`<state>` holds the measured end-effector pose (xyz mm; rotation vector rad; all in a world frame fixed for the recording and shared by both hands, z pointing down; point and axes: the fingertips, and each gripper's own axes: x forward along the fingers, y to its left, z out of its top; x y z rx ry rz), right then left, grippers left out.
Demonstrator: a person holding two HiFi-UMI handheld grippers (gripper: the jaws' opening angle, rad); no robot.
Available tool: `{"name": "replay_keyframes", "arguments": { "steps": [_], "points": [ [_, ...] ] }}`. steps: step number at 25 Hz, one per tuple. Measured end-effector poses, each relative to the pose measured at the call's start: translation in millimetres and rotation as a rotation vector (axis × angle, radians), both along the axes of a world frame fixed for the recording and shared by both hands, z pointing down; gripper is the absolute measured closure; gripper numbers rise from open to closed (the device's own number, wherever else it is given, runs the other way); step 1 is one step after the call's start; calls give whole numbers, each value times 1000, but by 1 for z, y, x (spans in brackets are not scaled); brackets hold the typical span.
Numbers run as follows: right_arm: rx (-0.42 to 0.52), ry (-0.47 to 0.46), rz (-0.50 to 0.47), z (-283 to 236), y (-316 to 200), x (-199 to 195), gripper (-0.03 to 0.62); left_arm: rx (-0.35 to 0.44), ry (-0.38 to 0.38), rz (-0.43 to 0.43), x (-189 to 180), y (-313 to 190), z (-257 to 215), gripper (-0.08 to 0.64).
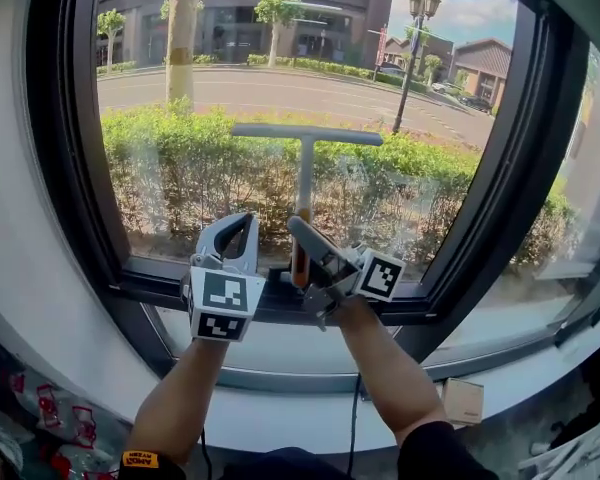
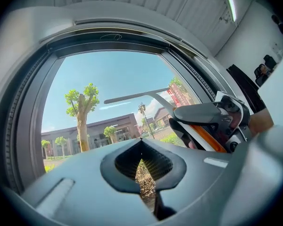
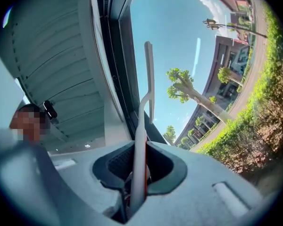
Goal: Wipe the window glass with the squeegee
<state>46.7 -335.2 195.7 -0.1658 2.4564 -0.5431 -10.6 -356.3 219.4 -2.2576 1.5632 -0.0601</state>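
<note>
Head view: the squeegee (image 1: 305, 163) is held upright by the right gripper (image 1: 300, 243), its jaws clamped on the handle, so the blade lies level against the window glass (image 1: 280, 73), low on the pane. The left gripper (image 1: 230, 236) sits at 9 o'clock of the handle, jaws together and empty, judged clear of the stroke.

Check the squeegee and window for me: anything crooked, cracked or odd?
Nothing stands out. The squeegee stands upright in the right gripper, blade roughly level before the glass; faint streaks, no cracks visible.
</note>
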Motion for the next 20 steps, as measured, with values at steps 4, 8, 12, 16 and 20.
{"name": "replay_keyframes", "arguments": {
  "steps": [4, 8, 12, 16, 20],
  "points": [
    [-47, 3, 7, 31, 5, 7, 545, -49, -4, -3, -1, -3, 24, 545],
    [-73, 2, 8, 49, 7, 10, 545, -82, -4, -8, -2, -5, 42, 545],
    [-78, 8, 11, 57, 6, 13, 545, -101, -5, -12, -1, -6, 54, 545],
    [-73, 12, 7, 59, 6, 13, 545, -118, -3, -18, -3, -8, 65, 545],
    [-65, 40, 10, 60, 7, 14, 545, -122, 5, -25, -3, -11, 67, 545]
  ]
}}
